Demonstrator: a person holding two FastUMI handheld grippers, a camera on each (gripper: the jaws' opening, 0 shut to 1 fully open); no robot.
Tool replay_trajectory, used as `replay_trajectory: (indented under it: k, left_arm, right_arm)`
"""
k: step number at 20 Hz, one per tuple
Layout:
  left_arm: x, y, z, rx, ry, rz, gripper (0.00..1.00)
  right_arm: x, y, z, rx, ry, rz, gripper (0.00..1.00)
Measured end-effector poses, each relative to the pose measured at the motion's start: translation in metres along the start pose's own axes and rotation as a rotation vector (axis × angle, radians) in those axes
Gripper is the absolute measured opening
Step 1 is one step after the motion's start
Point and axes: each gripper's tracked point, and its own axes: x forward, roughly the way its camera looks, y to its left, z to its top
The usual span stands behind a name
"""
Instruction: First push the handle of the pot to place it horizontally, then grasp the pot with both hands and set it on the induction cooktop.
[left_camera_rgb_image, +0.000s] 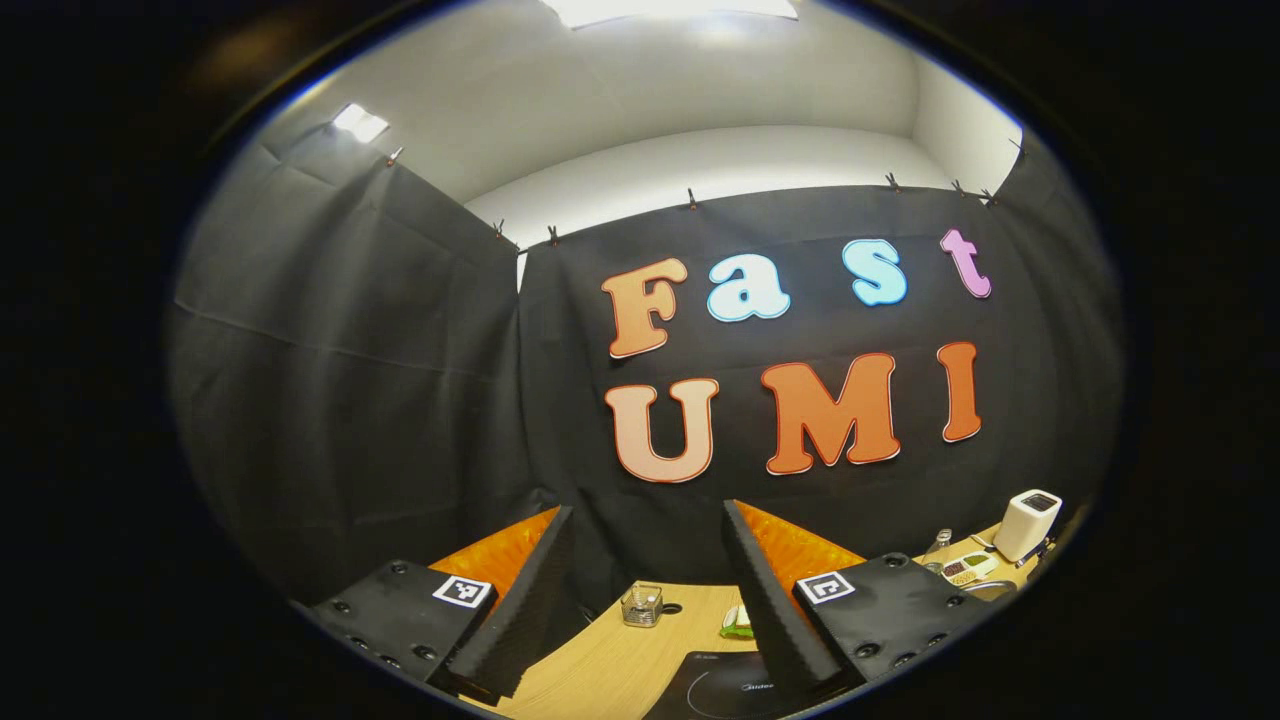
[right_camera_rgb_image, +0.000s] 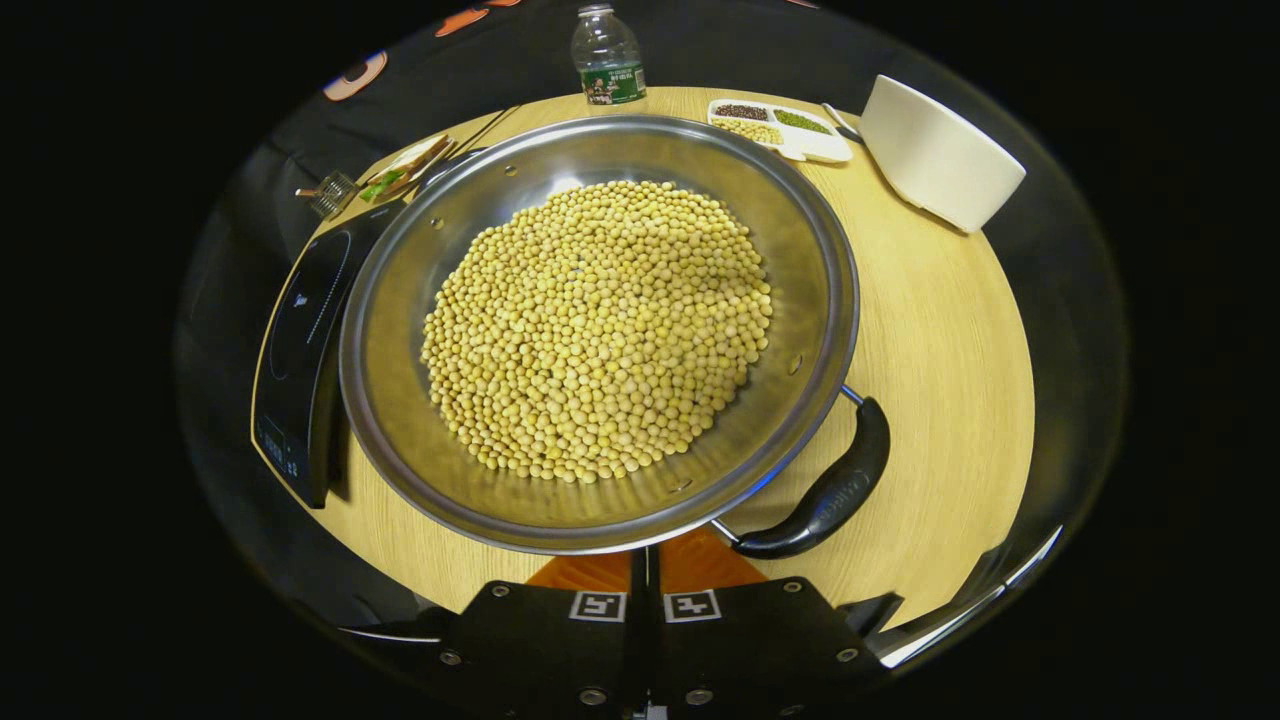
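Right gripper view, left to right: induction cooktop (right_camera_rgb_image: 300, 350) at the worktop's (right_camera_rgb_image: 940, 330) left edge, the pot (right_camera_rgb_image: 600, 330) just beside it with its rim overlapping the cooktop's edge. Behind: a plastic bottle (right_camera_rgb_image: 607, 57), a divided tray (right_camera_rgb_image: 780, 128) of three kinds of beans, a white container (right_camera_rgb_image: 940, 155). Pot is bare steel, holding a mound of soybeans (right_camera_rgb_image: 600, 330); its dark handle (right_camera_rgb_image: 825, 490) sits lower right. Right gripper (right_camera_rgb_image: 645, 560) jaws closed, below the rim. Left gripper (left_camera_rgb_image: 650, 580) jaws open, gripping nothing.
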Motion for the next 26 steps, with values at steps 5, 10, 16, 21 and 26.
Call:
replay_trajectory:
  k: [5,10,16,21,26]
  left_arm:
    - [0.003,0.004,-0.005,-0.002,0.007,0.008,0.95]
    - [0.008,0.002,-0.014,-0.004,0.028,0.009,0.99]
    - [0.011,-0.006,-0.02,-0.024,0.041,0.003,0.98]
    - [0.012,-0.018,-0.024,-0.021,0.053,-0.017,0.95]
    - [0.012,-0.044,-0.042,-0.021,0.086,-0.066,0.95]
  right_arm:
    - [0.011,-0.038,0.011,0.038,0.011,-0.075,0.0]
    - [0.017,-0.068,0.029,0.073,0.008,-0.122,0.0]
    - [0.023,-0.1,0.059,0.102,-0.045,-0.188,0.0]
    - [0.023,-0.124,0.089,0.132,-0.109,-0.222,0.0]
    - [0.019,-0.134,0.109,0.141,-0.152,-0.232,0.0]
